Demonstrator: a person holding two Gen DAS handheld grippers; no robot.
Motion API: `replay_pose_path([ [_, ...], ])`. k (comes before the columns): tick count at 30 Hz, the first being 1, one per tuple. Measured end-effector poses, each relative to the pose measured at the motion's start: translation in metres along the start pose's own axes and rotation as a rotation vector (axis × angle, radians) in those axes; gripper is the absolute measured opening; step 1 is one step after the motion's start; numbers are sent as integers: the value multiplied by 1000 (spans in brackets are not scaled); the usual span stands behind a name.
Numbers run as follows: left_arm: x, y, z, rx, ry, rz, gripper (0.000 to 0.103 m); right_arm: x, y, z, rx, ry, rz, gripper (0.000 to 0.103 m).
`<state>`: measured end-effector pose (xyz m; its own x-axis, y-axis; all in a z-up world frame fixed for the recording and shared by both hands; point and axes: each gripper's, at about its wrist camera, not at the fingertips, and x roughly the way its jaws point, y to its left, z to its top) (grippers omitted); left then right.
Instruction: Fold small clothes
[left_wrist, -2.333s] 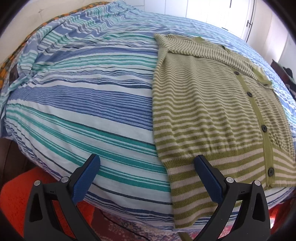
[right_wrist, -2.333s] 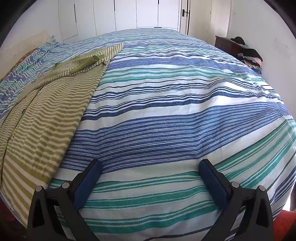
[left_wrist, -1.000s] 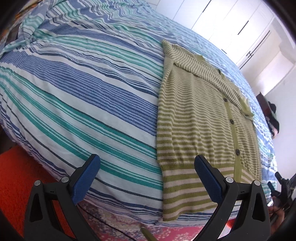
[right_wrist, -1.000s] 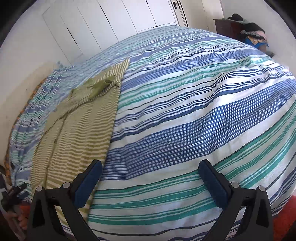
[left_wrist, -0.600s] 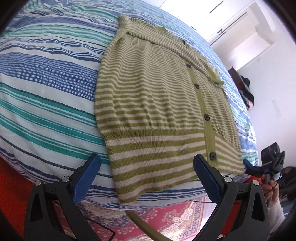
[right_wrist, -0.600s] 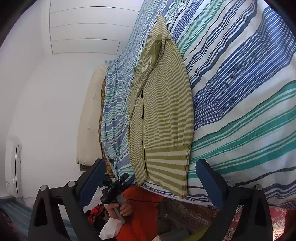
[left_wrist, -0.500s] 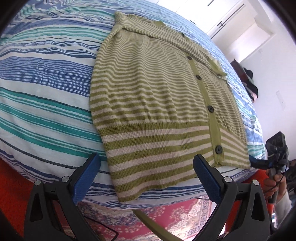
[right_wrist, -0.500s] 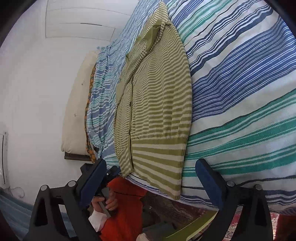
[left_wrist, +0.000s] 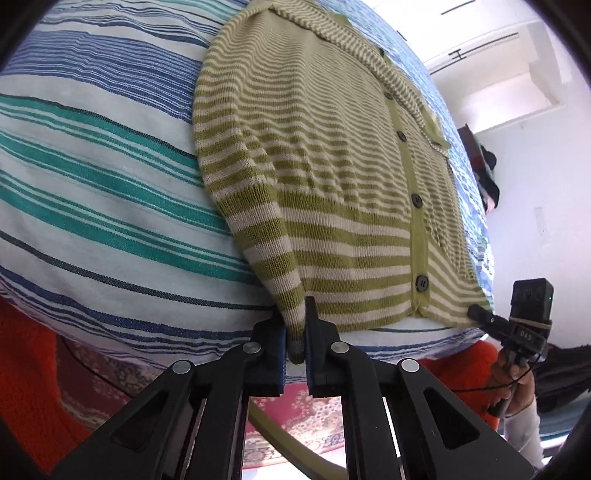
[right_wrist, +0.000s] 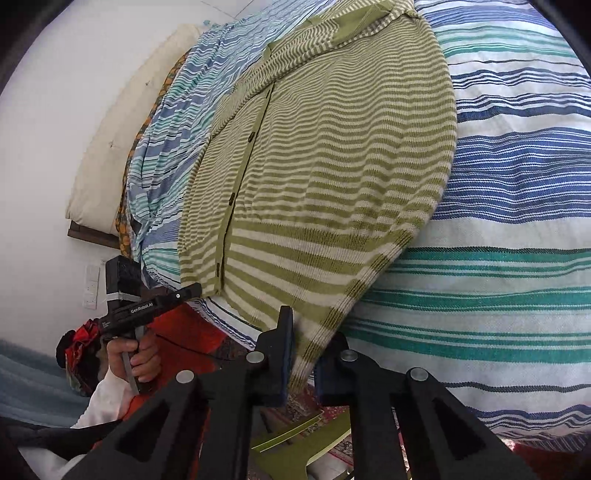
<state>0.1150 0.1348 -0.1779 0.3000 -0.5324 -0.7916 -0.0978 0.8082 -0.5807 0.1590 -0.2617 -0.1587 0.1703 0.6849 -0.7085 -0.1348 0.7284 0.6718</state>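
1. Green-and-cream striped cardigan lies flat, buttoned, on the striped bedspread; its hem hangs over the near edge of the bed.
2. Left gripper is clenched on the cardigan's bottom corner at the near bed edge; the knit is pinched between the blue pads and pulled into a narrow fold.
3. Right gripper is grasping the opposite bottom corner of the hem, fabric caught between its fingers, also at the near bed edge.
4. In the left wrist view the right gripper shows at the cardigan's far hem corner, with the person's hand on its handle.
5. In the right wrist view the left gripper shows at the other hem corner, held by a hand.
6. Cardigan collar end points toward the far side of the bed; sleeves are folded across the upper part.
7. Patterned rug lies on the floor below the bed edge.
8. Pillow sits at the bed's end against the wall.
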Motion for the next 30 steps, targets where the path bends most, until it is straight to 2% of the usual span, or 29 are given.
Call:
replay_pose_path([
  [4,-28,-17,8,23,-85,-46,5,-22,10,6,-16,-81,35,6],
  [7,-46,-34,27,57,-140,-57,5,-35,26,19,-59,-135,38,6],
  [10,-55,-50,60,74,-183,-71,5,-45,37,41,-90,-192,13,6],
  [13,-51,-61,100,77,-210,-54,5,-45,44,70,-119,-245,-51,6],
  [19,-26,-80,190,95,-249,-1,5,-38,37,149,-75,-329,-84,5],
  [24,2,-97,275,106,-281,45,5,-28,31,234,-73,-377,-97,5],
  [30,51,-107,366,126,-307,160,5,0,6,343,-42,-406,-131,5],
])
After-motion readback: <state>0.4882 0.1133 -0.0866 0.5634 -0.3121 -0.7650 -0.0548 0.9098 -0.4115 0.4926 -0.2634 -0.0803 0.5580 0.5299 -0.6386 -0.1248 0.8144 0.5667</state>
